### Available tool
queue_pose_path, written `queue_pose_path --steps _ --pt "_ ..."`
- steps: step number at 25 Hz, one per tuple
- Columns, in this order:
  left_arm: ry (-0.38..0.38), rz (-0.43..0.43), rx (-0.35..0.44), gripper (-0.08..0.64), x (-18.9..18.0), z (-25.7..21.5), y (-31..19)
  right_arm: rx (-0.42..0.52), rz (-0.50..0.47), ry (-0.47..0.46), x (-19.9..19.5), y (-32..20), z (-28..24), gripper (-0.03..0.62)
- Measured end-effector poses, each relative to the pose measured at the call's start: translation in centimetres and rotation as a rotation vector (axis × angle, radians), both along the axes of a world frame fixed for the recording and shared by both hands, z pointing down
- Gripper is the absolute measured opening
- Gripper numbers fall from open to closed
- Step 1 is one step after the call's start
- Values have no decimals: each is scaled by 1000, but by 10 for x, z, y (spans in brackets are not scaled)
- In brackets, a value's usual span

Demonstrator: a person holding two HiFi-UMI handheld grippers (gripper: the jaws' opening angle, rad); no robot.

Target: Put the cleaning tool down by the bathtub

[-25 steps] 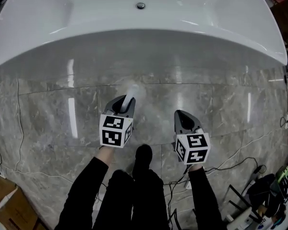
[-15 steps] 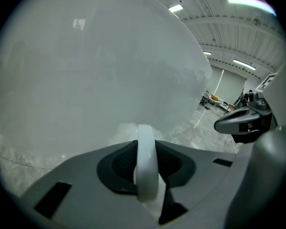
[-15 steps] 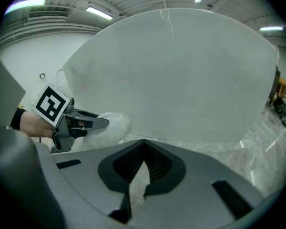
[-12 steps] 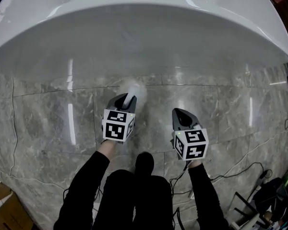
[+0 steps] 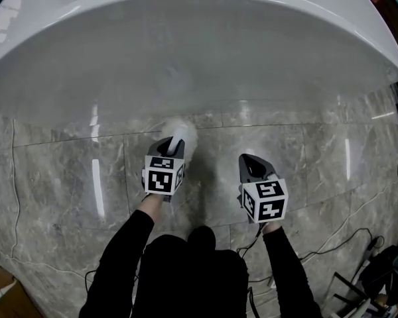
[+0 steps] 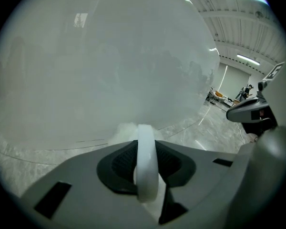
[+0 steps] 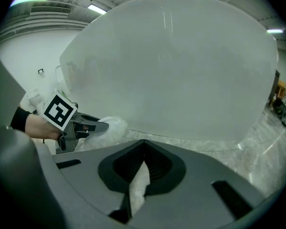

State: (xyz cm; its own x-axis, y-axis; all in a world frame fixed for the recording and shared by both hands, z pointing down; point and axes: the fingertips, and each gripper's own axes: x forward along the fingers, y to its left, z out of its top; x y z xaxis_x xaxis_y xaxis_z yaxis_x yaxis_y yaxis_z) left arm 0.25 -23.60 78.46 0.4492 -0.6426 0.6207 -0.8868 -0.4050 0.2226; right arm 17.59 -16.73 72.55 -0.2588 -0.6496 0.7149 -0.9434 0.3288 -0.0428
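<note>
Left gripper view shows the left hand-held gripper (image 6: 146,174) squeezing the cleaning tool (image 6: 146,144) right beside the bathtub (image 6: 109,56), so lower it softly onto the floor (image 5: 285,141) before letting go; the right hand-held gripper (image 7: 142,168) is closed and empty.

Over 1 second I bring my left gripper (image 5: 168,144) forward, so the cleaning tool (image 5: 180,130) now sits nearer the bathtub (image 5: 199,52) wall; the tub's inside leaves view.
</note>
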Motion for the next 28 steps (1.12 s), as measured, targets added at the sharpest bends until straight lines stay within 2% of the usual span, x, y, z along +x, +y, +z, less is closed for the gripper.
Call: queue_pose_path --steps 21,28 --pt "-35 -23 -56 100 -5 75 -11 6 -7 -9 -16 -15 42 0" --pt "-25 -34 -44 100 -3 81 -14 1 -7 -13 -17 -17 50 0"
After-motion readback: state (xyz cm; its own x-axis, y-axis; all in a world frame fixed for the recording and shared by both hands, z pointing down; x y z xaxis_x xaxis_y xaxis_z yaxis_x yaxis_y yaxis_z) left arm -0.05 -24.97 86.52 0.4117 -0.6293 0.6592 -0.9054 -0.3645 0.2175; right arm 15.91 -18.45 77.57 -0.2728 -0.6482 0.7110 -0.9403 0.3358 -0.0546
